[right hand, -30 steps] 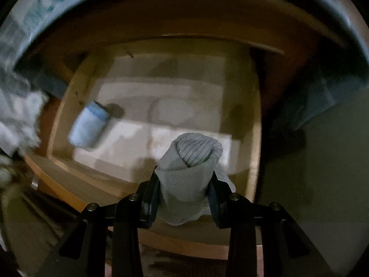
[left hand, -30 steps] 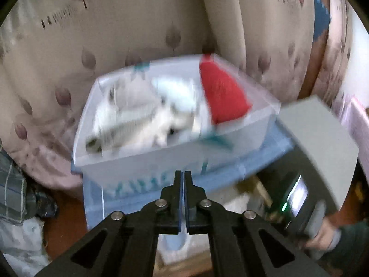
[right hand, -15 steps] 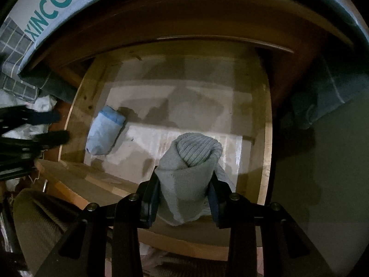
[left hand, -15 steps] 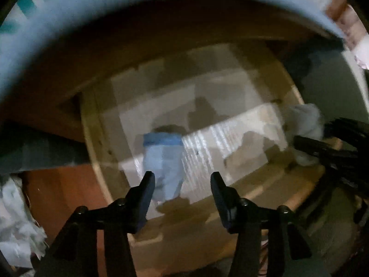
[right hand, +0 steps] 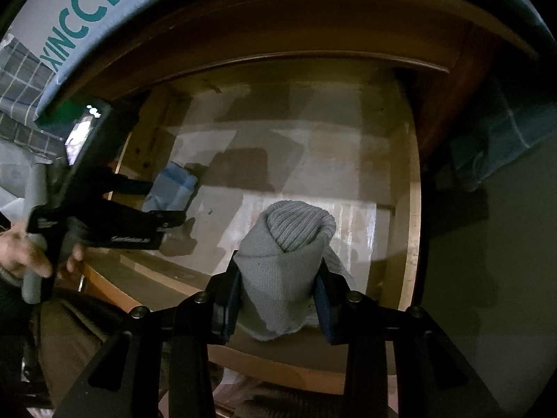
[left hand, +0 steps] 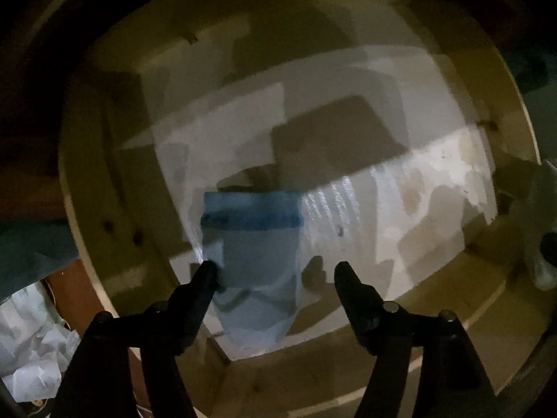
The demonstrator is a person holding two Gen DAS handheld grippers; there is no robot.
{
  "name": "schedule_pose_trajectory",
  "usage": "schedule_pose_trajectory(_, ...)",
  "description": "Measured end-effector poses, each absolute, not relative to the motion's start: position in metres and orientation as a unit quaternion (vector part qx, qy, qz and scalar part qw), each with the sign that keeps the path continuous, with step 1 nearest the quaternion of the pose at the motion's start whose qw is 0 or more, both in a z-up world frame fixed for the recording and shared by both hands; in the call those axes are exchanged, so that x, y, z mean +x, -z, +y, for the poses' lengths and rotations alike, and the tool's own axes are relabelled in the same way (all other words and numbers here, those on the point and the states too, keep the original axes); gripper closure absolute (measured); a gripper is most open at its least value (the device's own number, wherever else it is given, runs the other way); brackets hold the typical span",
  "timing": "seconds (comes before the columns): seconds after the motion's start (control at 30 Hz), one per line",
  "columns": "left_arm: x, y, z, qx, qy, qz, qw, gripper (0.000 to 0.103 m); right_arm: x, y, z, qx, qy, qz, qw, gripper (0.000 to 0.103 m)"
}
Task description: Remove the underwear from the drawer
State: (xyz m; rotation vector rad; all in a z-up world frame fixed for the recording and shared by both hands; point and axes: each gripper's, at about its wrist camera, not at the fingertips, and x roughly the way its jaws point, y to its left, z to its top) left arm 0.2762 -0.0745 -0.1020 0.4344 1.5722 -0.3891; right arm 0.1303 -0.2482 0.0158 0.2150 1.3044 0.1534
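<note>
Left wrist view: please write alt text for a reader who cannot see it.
The left gripper points down into a wooden drawer, jaws opening around a folded blue underwear not yet gripped. The pale drawer bottom beside it is bare.

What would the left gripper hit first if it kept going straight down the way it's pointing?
Most likely the folded blue underwear on the drawer floor. The left gripper, jaws opening, straddles it off-centre; one fingertip already overlaps its edge. Depth is unclear.

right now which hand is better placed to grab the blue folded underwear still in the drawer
Left. The left gripper hangs right over the blue folded underwear in the drawer, its jaws opening, the garment partly between them. The right gripper is already shut on the grey rolled garment.
</note>
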Motion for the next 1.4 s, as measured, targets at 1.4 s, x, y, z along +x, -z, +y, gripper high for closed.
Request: schedule_pose_trajectory(1.4,0.160,-0.141,-0.031,0.119,0.187,0.504,0.835,0.065,0.130,-0.013,-0.245,0.066,-0.037,0.608,0.790,0.069)
